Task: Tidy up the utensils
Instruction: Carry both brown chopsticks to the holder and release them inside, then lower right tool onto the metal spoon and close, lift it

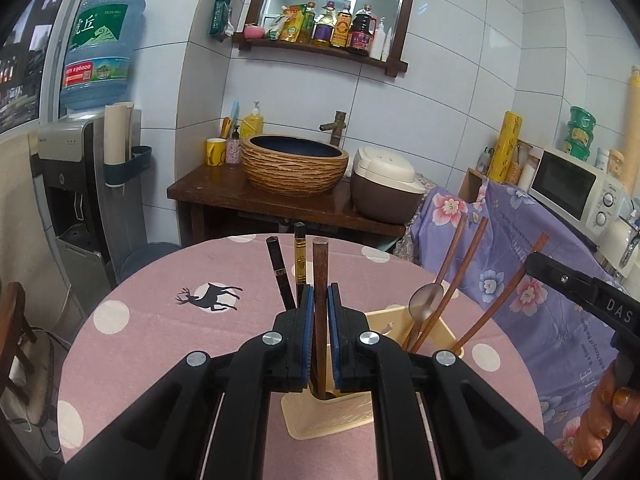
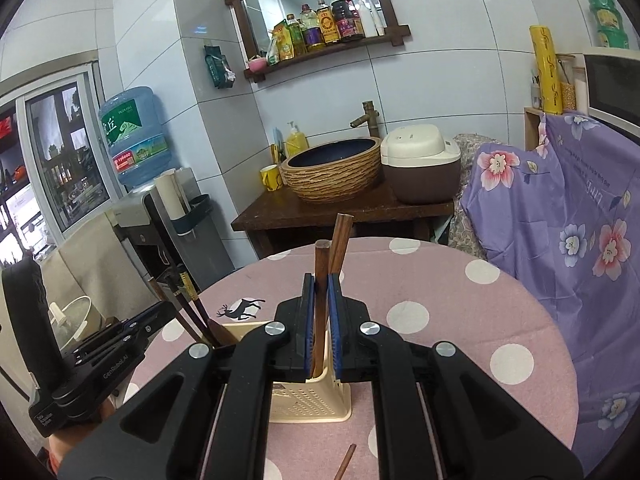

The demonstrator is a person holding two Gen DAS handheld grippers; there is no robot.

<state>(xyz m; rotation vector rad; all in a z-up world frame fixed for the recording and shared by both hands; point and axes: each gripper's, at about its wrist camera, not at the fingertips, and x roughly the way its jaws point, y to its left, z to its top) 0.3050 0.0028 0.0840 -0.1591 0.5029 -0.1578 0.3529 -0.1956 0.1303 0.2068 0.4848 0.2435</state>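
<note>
A cream utensil holder (image 1: pixel 320 420) stands on the pink dotted table (image 1: pixel 160 340). My left gripper (image 1: pixel 319 296) is shut on a brown wooden chopstick (image 1: pixel 320 264) that stands upright in the holder's near compartment. Two dark chopsticks (image 1: pixel 280 272) stand just behind it. Wooden spoons and chopsticks (image 1: pixel 452 280) lean in the right compartment. My right gripper (image 2: pixel 320 284) is shut on a brown wooden utensil handle (image 2: pixel 321 260) that stands in the holder (image 2: pixel 316 400); a second brown stick (image 2: pixel 340 240) leans beside it. The left gripper's body (image 2: pixel 100 352) shows at the left.
A loose wooden stick (image 2: pixel 346 462) lies on the table near the front edge. A purple floral cloth (image 2: pixel 560 220) covers furniture to the right. A wooden stand with a basin (image 1: pixel 294 164) and a rice cooker (image 1: pixel 384 184) is behind the table. A water dispenser (image 1: pixel 80 200) stands at the left.
</note>
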